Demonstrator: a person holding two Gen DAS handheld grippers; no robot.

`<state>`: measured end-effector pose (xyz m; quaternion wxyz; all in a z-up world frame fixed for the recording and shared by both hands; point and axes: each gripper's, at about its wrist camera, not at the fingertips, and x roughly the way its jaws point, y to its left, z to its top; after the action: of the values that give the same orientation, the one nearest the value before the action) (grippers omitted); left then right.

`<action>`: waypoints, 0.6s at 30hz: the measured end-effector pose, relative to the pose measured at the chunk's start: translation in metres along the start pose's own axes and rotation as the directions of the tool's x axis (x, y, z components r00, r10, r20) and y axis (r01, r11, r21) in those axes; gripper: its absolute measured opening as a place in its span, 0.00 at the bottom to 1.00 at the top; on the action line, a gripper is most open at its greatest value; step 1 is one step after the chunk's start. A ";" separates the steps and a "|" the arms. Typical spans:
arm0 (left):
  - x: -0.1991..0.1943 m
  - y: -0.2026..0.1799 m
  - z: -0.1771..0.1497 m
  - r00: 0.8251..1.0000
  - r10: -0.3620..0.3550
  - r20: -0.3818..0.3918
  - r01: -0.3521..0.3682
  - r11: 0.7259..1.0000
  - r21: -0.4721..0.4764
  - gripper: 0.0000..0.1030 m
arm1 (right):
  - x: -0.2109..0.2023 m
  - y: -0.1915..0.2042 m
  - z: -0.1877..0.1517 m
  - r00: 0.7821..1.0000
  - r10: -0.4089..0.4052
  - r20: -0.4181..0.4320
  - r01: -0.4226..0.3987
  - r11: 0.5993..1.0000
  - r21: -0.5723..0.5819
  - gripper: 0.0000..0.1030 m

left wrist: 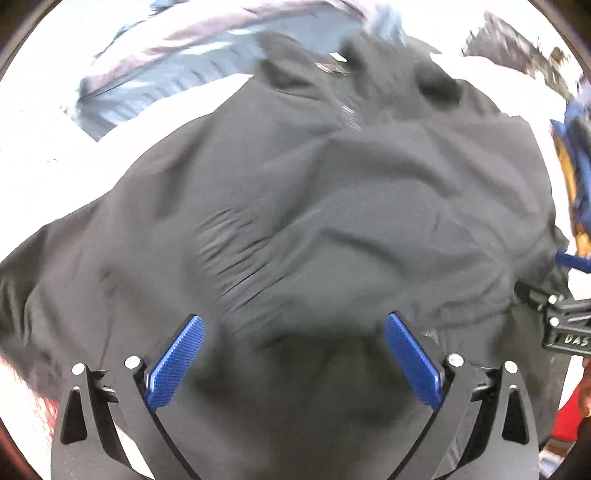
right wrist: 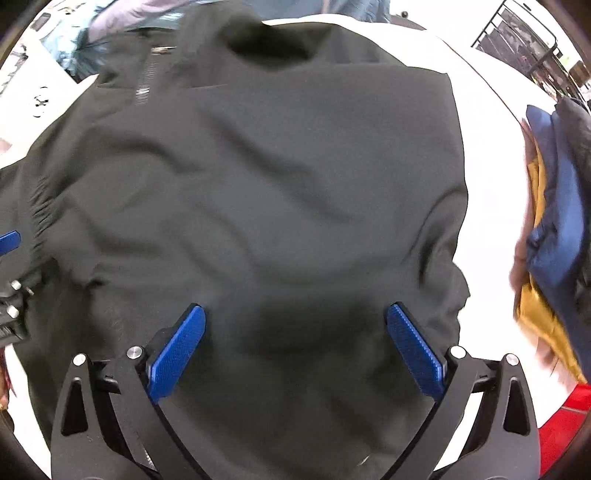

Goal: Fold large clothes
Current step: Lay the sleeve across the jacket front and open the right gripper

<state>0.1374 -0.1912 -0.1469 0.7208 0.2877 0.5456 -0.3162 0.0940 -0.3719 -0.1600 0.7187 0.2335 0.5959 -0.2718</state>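
Observation:
A large black jacket [left wrist: 332, 206] lies spread on a white table [left wrist: 33, 162], its zipper and collar at the far side. My left gripper [left wrist: 293, 321] hangs open above the jacket's near part, blue pads [left wrist: 177, 362] wide apart, nothing between them. In the right wrist view the same black jacket [right wrist: 266, 192] fills the frame, with its zipper [right wrist: 146, 83] at the upper left. My right gripper [right wrist: 295, 312] stands open over it with nothing held. Each gripper shows at the edge of the other's view: the right gripper [left wrist: 570, 295] and the left gripper [right wrist: 9, 280].
A pale blue-grey garment [left wrist: 155, 70] lies beyond the jacket at the far left. A pile of blue and mustard clothes [right wrist: 554, 229] sits on the table to the right. White table [right wrist: 487, 122] shows right of the jacket. A dark wire rack [right wrist: 524, 33] stands far right.

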 end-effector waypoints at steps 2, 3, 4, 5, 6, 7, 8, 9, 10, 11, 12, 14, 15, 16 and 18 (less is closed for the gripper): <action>-0.017 0.028 -0.026 0.999 0.026 0.031 -0.024 0.997 -0.073 0.94 | -0.009 0.013 -0.012 1.000 0.029 0.008 -0.029 1.000 -0.007 0.95; -0.024 0.044 -0.040 0.998 0.054 0.038 -0.049 0.993 -0.111 0.94 | -0.012 0.019 -0.019 0.999 0.041 0.006 -0.041 0.999 -0.013 0.95; -0.029 0.056 -0.050 0.996 0.079 0.040 -0.072 0.987 -0.141 0.93 | -0.014 0.024 -0.025 0.999 0.049 0.002 -0.049 0.999 -0.022 0.95; -0.034 0.075 -0.067 0.993 0.111 0.040 -0.101 0.977 -0.188 0.93 | -0.015 0.030 -0.033 0.998 0.055 -0.002 -0.055 0.998 -0.036 0.95; -0.038 0.095 -0.084 0.990 0.137 0.036 -0.125 0.964 -0.235 0.92 | -0.015 0.037 -0.042 0.998 0.058 -0.006 -0.058 0.997 -0.049 0.95; -0.041 0.114 -0.095 0.988 0.155 0.029 -0.141 0.952 -0.272 0.92 | -0.016 0.044 -0.049 0.998 0.059 -0.013 -0.059 0.996 -0.068 0.95; -0.045 0.135 -0.114 0.984 0.175 0.015 -0.160 0.931 -0.327 0.91 | -0.015 0.053 -0.058 0.998 0.057 -0.019 -0.059 0.995 -0.082 0.95; -0.047 0.152 -0.130 0.982 0.187 0.002 -0.173 0.911 -0.374 0.91 | -0.014 0.061 -0.065 0.998 0.054 -0.029 -0.057 0.993 -0.107 0.95; -0.050 0.166 -0.139 0.981 0.194 -0.009 -0.181 0.896 -0.405 0.90 | -0.014 0.068 -0.070 0.998 0.050 -0.035 -0.055 0.990 -0.132 0.95; -0.052 0.180 -0.153 0.979 0.203 -0.026 -0.193 0.876 -0.442 0.89 | -0.015 0.072 -0.073 0.998 0.049 -0.036 -0.054 0.987 -0.148 0.95; -0.051 0.186 -0.166 0.977 0.209 -0.038 -0.203 0.862 -0.465 0.87 | -0.016 0.079 -0.076 0.998 0.047 -0.036 -0.052 0.984 -0.171 0.95; -0.052 0.201 -0.188 0.975 0.217 -0.055 -0.215 0.843 -0.493 0.85 | -0.020 0.093 -0.078 0.999 0.044 -0.029 -0.049 0.977 -0.207 0.95; -0.051 0.204 -0.193 0.975 0.215 -0.055 -0.214 0.841 -0.498 0.84 | -0.021 0.102 -0.076 0.999 0.043 -0.026 -0.048 0.976 -0.214 0.95; -0.053 0.207 -0.198 0.976 0.211 -0.047 -0.206 0.842 -0.498 0.84 | -0.022 0.101 -0.075 0.999 0.044 -0.022 -0.048 0.975 -0.218 0.95; -0.063 0.220 -0.199 0.979 0.202 -0.009 -0.181 0.856 -0.484 0.84 | -0.027 0.112 -0.072 0.999 0.042 -0.008 -0.043 0.973 -0.225 0.95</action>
<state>0.1731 0.1083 -0.1179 0.8087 0.1452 0.5605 -0.1034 0.1125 -0.2387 -0.1456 0.7451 0.1640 0.6190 -0.1866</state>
